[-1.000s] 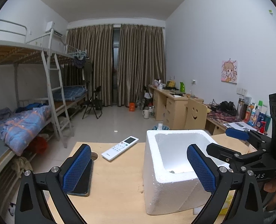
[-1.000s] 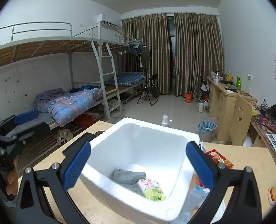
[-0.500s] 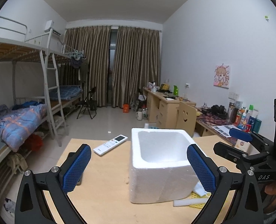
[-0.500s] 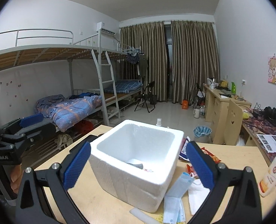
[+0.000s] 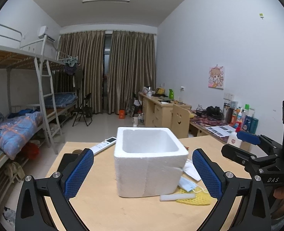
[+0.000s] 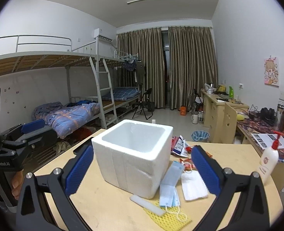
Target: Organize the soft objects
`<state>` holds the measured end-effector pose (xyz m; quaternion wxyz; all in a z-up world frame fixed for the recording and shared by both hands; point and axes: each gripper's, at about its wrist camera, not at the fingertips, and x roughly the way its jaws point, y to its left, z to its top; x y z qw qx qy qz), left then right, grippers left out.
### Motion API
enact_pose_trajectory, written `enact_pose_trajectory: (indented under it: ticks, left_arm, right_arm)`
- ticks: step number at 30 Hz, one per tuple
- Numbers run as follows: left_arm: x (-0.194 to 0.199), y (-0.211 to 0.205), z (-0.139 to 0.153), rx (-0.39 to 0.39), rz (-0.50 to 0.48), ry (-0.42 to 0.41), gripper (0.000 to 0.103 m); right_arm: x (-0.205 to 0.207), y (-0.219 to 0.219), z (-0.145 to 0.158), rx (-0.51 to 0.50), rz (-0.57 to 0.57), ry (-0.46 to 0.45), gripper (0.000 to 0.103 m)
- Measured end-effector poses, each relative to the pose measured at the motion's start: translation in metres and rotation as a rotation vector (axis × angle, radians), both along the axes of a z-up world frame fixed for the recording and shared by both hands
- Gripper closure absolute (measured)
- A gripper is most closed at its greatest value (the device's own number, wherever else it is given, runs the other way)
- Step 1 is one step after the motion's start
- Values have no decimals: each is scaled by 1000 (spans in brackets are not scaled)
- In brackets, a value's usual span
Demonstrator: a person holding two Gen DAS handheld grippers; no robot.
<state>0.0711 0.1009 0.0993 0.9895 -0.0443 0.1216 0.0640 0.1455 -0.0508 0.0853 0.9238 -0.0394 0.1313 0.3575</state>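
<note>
A white foam box (image 5: 149,159) stands on the wooden table (image 5: 122,211); it also shows in the right wrist view (image 6: 132,156). Its inside is hidden from both views. Beside it lie blue face masks (image 6: 169,187), a white mask (image 6: 193,184), a yellow mesh cloth (image 6: 166,214) and a white foam strip (image 6: 146,205). My left gripper (image 5: 142,175) is open and empty, pulled back in front of the box. My right gripper (image 6: 142,170) is open and empty, also back from the box.
A remote (image 5: 103,146) and a dark phone (image 5: 66,160) lie at the table's left. Snack packets (image 6: 180,146) and a pump bottle (image 6: 267,158) sit to the right. Bunk beds (image 6: 55,88) are left, desks (image 5: 161,109) right.
Both grippers have pulled back and up from the box, staying open. The box now looks smaller and its contents are out of sight.
</note>
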Motion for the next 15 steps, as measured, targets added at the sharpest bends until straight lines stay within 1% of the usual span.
enact_pose_trajectory:
  ticks: [6,10,15]
  left_arm:
    - [-15,-16,-3,8,-26,-17,1]
    - [-22,-22,-7,-3,-38,-40,1]
    - [-22,-29,-15,4,-47,-42,1]
  right_arm:
    - [-12,-14,-5,16,-25,-7,0]
    - [-19,-26,-12,28,-47,-18,0]
    - [-29,-38,-22,30,-76,-35,0]
